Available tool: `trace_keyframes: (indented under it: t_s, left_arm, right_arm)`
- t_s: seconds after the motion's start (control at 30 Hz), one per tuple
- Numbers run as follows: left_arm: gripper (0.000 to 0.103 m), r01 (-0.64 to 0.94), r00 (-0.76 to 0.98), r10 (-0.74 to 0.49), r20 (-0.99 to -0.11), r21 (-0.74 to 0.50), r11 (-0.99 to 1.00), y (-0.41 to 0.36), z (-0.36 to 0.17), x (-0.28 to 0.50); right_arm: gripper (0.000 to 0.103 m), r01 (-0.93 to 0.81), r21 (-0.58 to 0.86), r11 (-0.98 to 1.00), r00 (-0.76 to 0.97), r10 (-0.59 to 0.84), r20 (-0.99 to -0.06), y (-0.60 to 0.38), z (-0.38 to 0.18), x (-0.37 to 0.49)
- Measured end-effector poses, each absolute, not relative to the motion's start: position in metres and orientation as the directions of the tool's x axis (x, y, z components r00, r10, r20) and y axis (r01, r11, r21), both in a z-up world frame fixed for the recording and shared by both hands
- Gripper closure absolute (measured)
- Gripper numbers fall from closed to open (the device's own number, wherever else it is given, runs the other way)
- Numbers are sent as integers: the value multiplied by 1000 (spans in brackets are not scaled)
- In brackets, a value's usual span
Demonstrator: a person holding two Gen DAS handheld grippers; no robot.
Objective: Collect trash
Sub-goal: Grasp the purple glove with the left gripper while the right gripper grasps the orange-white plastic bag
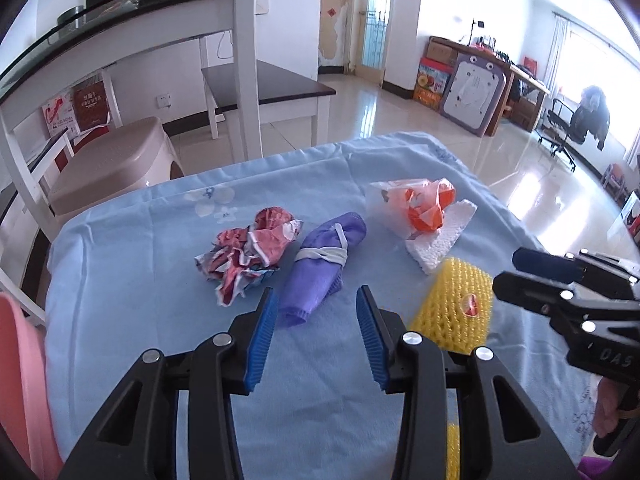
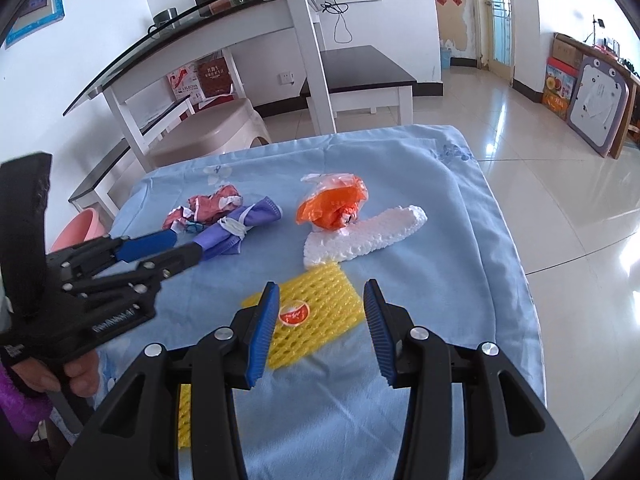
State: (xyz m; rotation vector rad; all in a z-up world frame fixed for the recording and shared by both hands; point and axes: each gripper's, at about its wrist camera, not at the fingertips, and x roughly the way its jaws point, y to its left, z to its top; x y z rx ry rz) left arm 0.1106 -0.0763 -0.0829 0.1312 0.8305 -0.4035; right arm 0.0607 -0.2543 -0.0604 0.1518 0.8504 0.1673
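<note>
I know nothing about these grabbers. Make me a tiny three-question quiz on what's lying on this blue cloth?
1. True or false: the left gripper is shut on the purple mask.
2. Which item lies between the right gripper's open fingers?
A. orange bag
B. yellow foam net
C. crumpled paper
3. Fill in: the orange bag lies partly on the white ____.

Key: 1 false; 2 B; 3 foam.
</note>
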Motion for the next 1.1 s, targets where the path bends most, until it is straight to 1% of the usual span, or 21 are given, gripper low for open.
trace_keyframes:
  t_s: [0.03,0.07,0.1,0.13,0.17,0.27,0.5,0.7,1.1]
  left_arm:
    - [64,398,603,-293,-743,-38,916,-78,-85,112]
    - [70,399,602,-288,-745,-33,917,-79,-87,113]
    - [73,396,602,-279,-748,-23,918,-80,-89,115]
    - [80,390,605,-267,-750,-13,921,-81,-90,116]
    - [85,383,609,-258,-750,-7,924,-80,-91,118]
    - [87,377,611,-272,-743,-29,926,-77,-89,118]
    - [89,384,625,-311,-716,-66,921,-67,-76,101]
    - [89,381,632,-334,-700,-96,920,-59,-66,85]
    - [89,338,644,-325,-693,-124,933,-37,-60,70]
  right_arm:
    - [58,-87,203,975,648,210,-732,-255,-60,62]
    - [58,-87,208,974,648,214,-731,-256,-60,66]
    - [58,-87,210,974,648,215,-730,-256,-59,68]
    - [58,-88,212,973,649,217,-729,-257,-59,70]
    - [58,-89,215,972,650,221,-727,-258,-58,73]
    - [58,-92,230,969,653,233,-720,-260,-56,83]
    - [58,-84,279,957,666,262,-699,-264,-48,108]
    - [58,-65,288,956,648,260,-716,-260,-53,135]
    - [58,6,216,976,635,163,-755,-262,-72,143]
